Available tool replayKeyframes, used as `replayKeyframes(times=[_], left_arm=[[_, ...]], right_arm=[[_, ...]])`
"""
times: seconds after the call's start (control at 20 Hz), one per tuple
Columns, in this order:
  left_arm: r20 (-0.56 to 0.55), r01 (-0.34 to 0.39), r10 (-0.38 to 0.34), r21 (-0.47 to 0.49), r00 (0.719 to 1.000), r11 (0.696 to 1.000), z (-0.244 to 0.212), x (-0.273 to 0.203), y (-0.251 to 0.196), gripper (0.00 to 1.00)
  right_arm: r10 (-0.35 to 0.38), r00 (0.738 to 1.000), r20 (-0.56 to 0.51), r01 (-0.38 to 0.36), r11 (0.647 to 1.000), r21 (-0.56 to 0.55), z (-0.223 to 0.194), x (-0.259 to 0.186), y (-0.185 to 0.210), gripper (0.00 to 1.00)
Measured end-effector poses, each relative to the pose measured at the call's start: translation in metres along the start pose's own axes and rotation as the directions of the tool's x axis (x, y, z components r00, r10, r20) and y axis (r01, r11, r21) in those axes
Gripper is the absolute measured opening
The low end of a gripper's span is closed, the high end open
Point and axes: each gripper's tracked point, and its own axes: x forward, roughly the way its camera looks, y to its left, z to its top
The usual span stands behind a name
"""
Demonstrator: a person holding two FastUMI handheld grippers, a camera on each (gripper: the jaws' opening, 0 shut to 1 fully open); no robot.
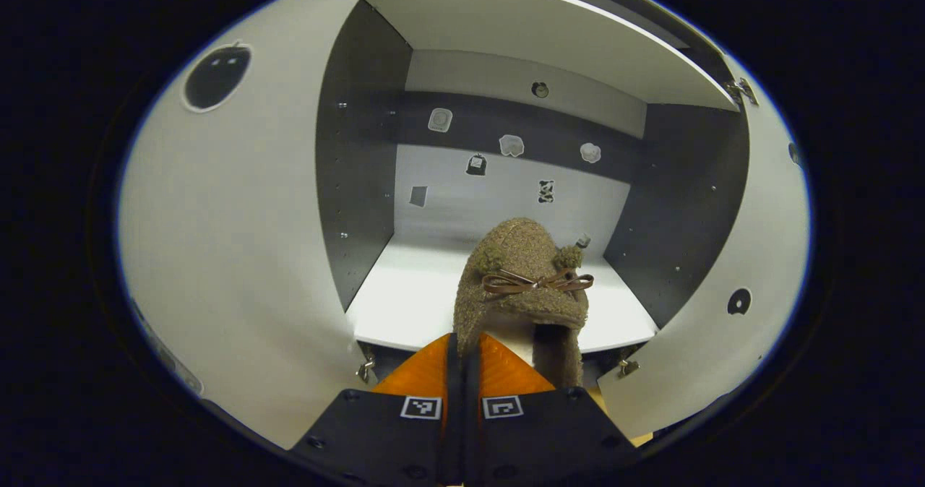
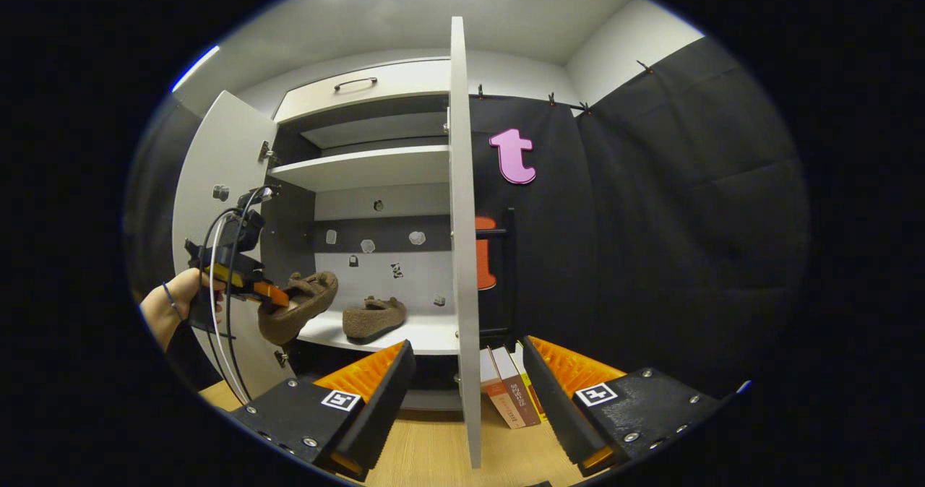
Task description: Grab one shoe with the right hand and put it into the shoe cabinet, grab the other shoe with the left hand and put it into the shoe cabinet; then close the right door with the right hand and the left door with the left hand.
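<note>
Left tongs (image 1: 462,371) clamped on heel of second shoe (image 1: 522,285), toe toward 12 o'clock, over front edge of cabinet shelf (image 1: 412,299). Right tongs (image 2: 462,378) gaping, empty, straddling right door (image 2: 462,256) edge. First shoe (image 2: 373,318) lies on shelf.

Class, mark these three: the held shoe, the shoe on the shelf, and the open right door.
held shoe (image 1: 520,256): left gripper view, fuzzy toe.
shoe on the shelf (image 2: 372,319): right gripper view, its upper.
right door (image 2: 462,256): right gripper view, front edge.

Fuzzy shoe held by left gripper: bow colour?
Brown bow on the tan fuzzy shoe; clearest in left gripper view.
</note>
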Motion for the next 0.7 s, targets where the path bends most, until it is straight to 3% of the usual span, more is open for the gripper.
replayKeyframes(times=[0.35,0.7], left_arm=[[-0.016,-0.017,0.016,-0.017,1.0,1.0,0.041,0.077,0.008,0.07],[-0.127,-0.032,0.033,0.015,0.991,0.999,0.017,0.137,0.008,0.06]], right_arm=[[-0.067,0.998,-0.012,0.067,0.998,0.0,-0.003,0.0,-0.023,0.92],[-0.088,0.996,-0.031,0.088,0.996,0.002,-0.006,0.0,-0.03,0.92]])
